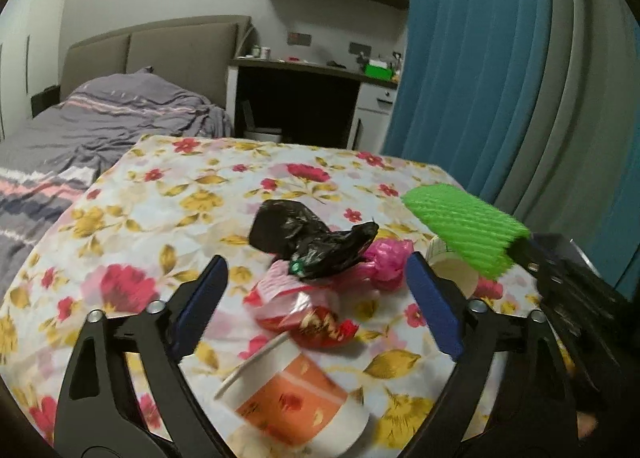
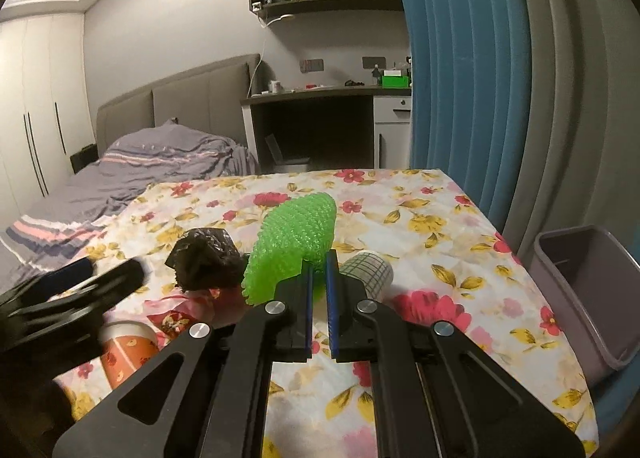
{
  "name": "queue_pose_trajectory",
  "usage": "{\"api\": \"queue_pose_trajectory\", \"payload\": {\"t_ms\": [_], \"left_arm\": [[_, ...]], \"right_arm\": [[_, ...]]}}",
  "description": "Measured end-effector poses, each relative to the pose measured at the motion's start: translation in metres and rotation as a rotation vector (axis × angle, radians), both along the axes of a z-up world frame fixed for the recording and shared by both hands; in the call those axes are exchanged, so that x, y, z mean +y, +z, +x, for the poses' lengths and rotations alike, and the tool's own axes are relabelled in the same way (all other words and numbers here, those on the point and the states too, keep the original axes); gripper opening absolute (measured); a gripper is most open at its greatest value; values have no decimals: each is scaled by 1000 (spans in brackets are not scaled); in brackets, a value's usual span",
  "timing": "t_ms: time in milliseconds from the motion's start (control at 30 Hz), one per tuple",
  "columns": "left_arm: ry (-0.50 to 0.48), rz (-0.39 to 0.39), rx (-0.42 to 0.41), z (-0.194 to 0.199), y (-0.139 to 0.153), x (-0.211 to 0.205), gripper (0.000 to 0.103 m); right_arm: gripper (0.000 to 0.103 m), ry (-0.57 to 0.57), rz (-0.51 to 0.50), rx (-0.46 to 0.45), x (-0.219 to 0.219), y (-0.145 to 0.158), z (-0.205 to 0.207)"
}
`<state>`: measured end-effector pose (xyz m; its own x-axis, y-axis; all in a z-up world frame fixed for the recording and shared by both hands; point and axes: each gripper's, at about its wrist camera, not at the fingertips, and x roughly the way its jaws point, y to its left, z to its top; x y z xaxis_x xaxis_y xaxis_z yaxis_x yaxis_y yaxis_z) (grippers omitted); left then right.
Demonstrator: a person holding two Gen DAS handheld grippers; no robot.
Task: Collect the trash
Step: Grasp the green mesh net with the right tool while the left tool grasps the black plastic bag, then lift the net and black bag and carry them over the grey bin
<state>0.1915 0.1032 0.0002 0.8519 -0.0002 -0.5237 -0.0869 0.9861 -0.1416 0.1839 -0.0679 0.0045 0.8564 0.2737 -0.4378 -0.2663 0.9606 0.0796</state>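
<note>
**Right claw clamps green mesh, left claw wide over trash pile**

Okay, my right claw is pinched nearly closed on the lower end of the green foam mesh sleeve, pointing gently downward, sleeve sticking up and forward off the tabletop. My left claw is spread wide, nothing between its pads, angled down over the pile: black plastic bag, pink bag, red wrapper, orange paper cup lying on its side nearest the camera. A checked paper cup lies just right of the mesh. Grey bin stands beside the tabletop's right edge.
</note>
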Motion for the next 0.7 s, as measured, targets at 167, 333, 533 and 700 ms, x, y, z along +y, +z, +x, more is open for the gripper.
{"api": "queue_pose_trajectory", "payload": {"t_ms": [167, 333, 533, 700], "left_arm": [[-43, 34, 80, 34, -11, -15, 69], [-64, 24, 162, 58, -23, -18, 44], [-68, 7, 176, 65, -26, -18, 2], [-68, -14, 108, 54, -6, -14, 0]], "right_arm": [[7, 10, 7, -11, -9, 2, -10], [7, 8, 14, -8, -19, 1, -13], [7, -1, 16, -9, -27, 0, -16], [7, -9, 20, -16, -32, 3, -20]]}}
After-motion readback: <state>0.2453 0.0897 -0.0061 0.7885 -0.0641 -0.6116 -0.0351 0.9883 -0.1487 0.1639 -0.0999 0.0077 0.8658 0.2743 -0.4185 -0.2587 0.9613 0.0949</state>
